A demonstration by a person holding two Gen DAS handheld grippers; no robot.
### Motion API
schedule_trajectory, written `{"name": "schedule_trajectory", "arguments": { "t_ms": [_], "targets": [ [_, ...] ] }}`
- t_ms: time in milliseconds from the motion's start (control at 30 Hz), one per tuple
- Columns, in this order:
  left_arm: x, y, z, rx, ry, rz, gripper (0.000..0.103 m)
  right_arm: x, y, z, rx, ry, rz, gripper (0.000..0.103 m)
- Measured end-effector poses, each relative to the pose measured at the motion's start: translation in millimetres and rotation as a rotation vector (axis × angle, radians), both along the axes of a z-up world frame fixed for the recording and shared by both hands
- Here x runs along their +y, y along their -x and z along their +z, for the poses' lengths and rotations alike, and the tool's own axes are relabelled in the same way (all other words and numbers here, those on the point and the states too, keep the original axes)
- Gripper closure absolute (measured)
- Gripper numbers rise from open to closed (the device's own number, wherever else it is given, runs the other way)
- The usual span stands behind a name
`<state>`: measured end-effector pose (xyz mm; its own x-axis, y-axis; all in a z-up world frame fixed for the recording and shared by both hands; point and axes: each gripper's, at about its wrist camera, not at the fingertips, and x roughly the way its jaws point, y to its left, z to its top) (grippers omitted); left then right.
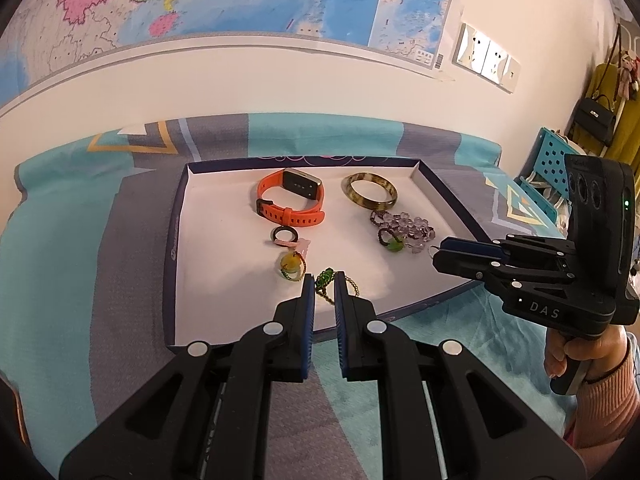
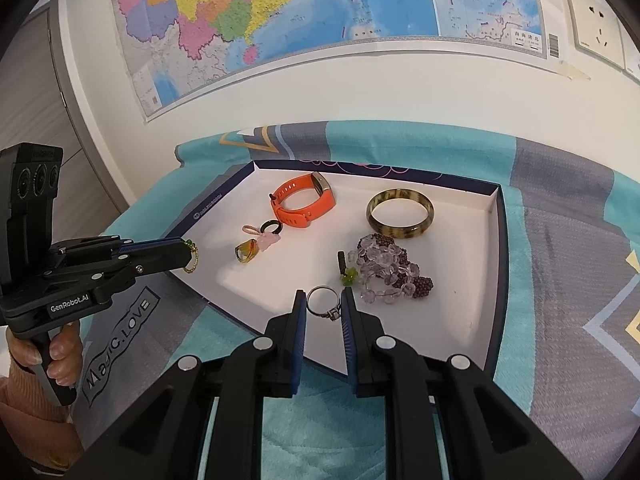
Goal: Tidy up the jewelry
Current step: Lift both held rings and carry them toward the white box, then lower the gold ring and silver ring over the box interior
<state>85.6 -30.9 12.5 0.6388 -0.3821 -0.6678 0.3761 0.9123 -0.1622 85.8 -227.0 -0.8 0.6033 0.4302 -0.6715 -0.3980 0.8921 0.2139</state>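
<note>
Above the white tray's (image 2: 491, 240) 6 o'clock rim, left gripper (image 1: 324, 288) pinches a green-beaded chain (image 1: 325, 280), right gripper (image 2: 325, 305) clamps a silver ring (image 2: 322, 301); lower each gently into clear floor before releasing

Bright even light, soft shadows, sharp focus (fisheye-bent, dark corners)

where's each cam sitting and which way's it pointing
Left wrist: on the left tool, looking down its fingers at the tray; the right tool and hand show.
Right wrist: on the right tool, gripping a silver ring; the left tool shows.
Shared: tray, orange watch, bangle.
</note>
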Motion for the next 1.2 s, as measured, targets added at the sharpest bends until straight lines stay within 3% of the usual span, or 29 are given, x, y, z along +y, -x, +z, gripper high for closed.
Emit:
{"name": "schedule_trajectory", "arguments": {
  "t_ms": [1200],
  "targets": [
    [0, -25, -20, 0.061, -0.023, 0.043, 0.093, 3, -15, -14, 0.033, 0.004, -0.013, 0.088]
  ]
}}
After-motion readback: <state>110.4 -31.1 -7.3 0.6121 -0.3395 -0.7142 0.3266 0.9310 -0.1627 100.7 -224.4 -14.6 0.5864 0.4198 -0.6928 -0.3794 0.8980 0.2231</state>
